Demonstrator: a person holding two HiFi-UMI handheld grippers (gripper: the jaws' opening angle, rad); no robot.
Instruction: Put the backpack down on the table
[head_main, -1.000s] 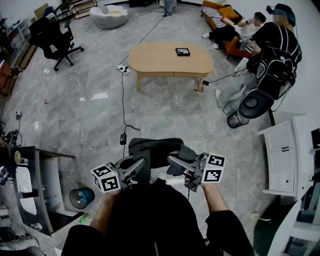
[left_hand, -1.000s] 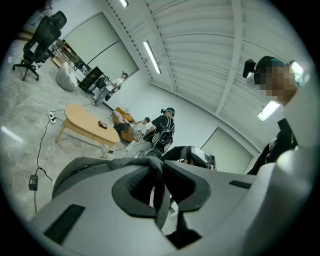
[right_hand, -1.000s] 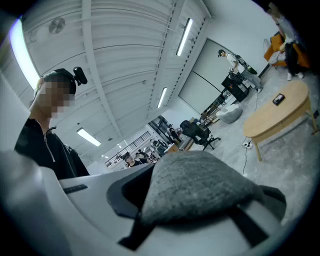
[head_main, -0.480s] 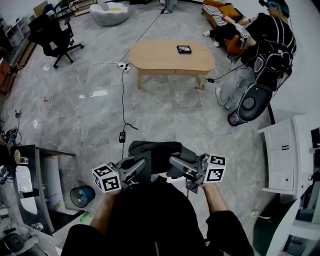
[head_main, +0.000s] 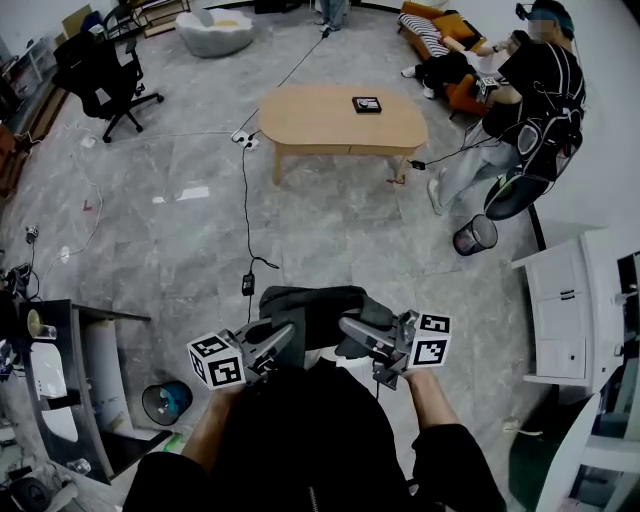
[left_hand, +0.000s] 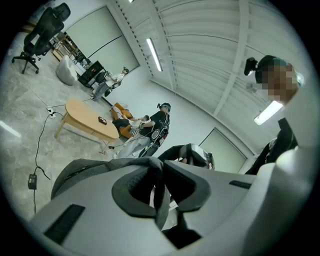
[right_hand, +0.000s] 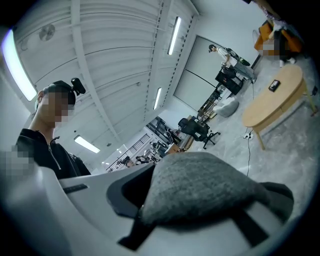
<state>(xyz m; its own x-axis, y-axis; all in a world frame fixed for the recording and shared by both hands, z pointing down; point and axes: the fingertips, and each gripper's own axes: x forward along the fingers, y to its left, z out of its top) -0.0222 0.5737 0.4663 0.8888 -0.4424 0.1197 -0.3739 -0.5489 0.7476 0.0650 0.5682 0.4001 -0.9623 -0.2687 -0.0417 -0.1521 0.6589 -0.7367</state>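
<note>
The dark grey fabric backpack (head_main: 315, 305) was not on the light wooden oval table (head_main: 310, 125). It hung well apart from the table, on the side nearest to us, up over the grey stone floor (head_main: 330, 230). We held it up with our two grippers, and both pointed toward the table.

Our left gripper (head_main: 283, 331) had its jaws pulled in narrow. They pinched a thin dark strap (left_hand: 161, 200) of the backpack, which ran down between the two pads. Our right gripper (head_main: 352, 326) had its jaws squeezed tight together on a thick grey padded strap (right_hand: 200, 192). That soft strap bulged out past the jaws and hid a lot of the table side of the room in the right gripper view.

A small black flat thing (head_main: 366, 103) lay on top of the table, near its far edge. A black office chair (head_main: 100, 65) stood well apart from the table, off past its left end. A person in dark clothes (head_main: 535, 90) stood near the right end of the table. A white plug strip (head_main: 245, 138) lay on the floor just beside the left end of the table. A black cable (head_main: 245, 200) ran from there across the floor toward us.
</note>
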